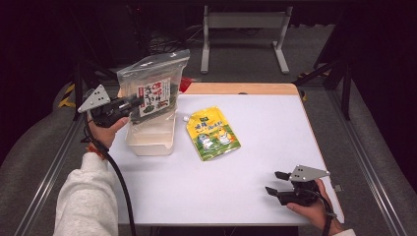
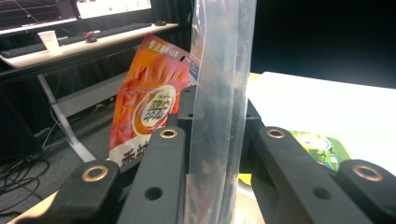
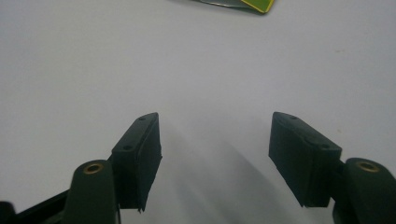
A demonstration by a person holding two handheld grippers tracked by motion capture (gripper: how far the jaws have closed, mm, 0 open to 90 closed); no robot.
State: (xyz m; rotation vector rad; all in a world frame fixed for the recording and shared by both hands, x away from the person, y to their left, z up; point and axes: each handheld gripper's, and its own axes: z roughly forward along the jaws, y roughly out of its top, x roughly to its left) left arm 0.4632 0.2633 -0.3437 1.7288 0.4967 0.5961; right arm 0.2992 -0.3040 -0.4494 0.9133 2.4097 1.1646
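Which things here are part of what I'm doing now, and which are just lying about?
In play:
- left gripper, shut on the clear seaweed bag
- cream bin under the bag, likely its origin or destination
- orange pouch beside the bag

Lying about:
- yellow spout pouch, flat on the white table
- right gripper, open, holding nothing, near the table's front edge

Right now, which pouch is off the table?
The clear seaweed bag, clamped edge-on in the left gripper above the bin. The yellow pouch lies flat.
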